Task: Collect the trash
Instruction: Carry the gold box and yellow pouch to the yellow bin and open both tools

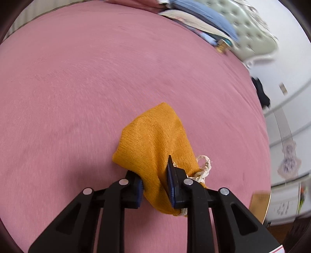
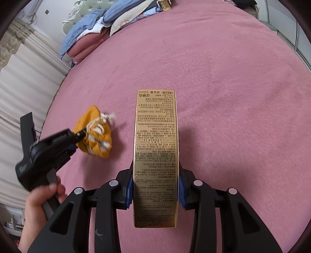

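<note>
My left gripper (image 1: 155, 186) is shut on a mustard-yellow knitted pouch (image 1: 155, 136) with a cream cord (image 1: 203, 167), held just above the pink bedspread (image 1: 77, 87). In the right wrist view the same pouch (image 2: 95, 132) hangs from the left gripper (image 2: 77, 140) at the left. My right gripper (image 2: 155, 186) is shut on a long gold L'Oreal carton (image 2: 155, 151), which sticks out forward between the fingers above the bedspread (image 2: 233, 97).
Folded blue and pink bedding and pillows (image 2: 93, 31) lie at the head of the bed by a tufted headboard (image 1: 252, 33). A small gold box (image 2: 164, 4) sits near them. White curtains (image 2: 25, 77) hang left; white furniture (image 1: 287, 155) stands right.
</note>
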`<act>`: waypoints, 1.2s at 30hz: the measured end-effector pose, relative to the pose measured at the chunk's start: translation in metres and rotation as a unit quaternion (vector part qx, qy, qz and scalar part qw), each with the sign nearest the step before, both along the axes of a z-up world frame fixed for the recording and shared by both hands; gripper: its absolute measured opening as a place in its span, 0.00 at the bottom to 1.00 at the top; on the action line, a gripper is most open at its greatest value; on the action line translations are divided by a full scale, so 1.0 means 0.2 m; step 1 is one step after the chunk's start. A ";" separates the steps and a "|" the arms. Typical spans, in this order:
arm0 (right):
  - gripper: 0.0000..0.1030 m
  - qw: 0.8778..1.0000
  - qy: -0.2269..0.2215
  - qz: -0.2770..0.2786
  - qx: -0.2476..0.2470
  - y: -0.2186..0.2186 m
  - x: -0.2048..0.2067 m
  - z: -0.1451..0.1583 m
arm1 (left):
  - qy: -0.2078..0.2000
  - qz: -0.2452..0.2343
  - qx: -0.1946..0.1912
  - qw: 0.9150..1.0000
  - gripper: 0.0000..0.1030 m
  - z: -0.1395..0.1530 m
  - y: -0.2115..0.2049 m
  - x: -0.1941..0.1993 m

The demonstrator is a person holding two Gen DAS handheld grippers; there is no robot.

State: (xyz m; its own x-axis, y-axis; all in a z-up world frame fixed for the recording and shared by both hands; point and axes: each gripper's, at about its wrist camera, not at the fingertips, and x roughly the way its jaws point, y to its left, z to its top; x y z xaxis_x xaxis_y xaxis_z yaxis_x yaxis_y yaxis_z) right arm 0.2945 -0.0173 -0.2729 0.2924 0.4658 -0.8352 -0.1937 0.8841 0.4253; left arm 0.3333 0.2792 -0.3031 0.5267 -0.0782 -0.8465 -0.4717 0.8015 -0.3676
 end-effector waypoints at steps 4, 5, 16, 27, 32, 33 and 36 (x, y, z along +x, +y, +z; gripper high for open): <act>0.34 1.000 -0.002 0.001 -0.004 -0.03 -0.06 0.05 | -0.006 -0.055 0.008 0.998 0.20 0.08 -0.16 -0.16; 0.34 1.000 -0.003 -0.001 -0.006 -0.05 -0.09 0.06 | -0.007 -0.069 0.010 0.998 0.20 0.10 -0.21 -0.20; 0.34 0.999 0.032 -0.031 0.006 -0.33 -0.45 0.17 | 0.005 -0.169 -0.006 0.986 0.20 0.27 -0.61 -0.64; 0.34 0.994 0.033 -0.107 0.005 -0.81 -0.89 0.33 | 0.010 -0.292 -0.008 0.956 0.20 0.43 -1.21 -0.97; 0.34 0.989 0.025 -0.148 0.011 -1.06 -1.06 0.41 | 0.011 -0.341 -0.017 0.940 0.20 0.49 -1.50 -1.05; 0.34 0.987 0.024 -0.157 0.013 -1.12 -1.10 0.42 | 0.011 -0.354 -0.016 0.935 0.20 0.50 -1.58 -1.08; 0.34 0.984 0.020 -0.178 0.014 -1.28 -1.18 0.46 | 0.011 -0.381 -0.017 0.924 0.20 0.53 -1.77 -1.15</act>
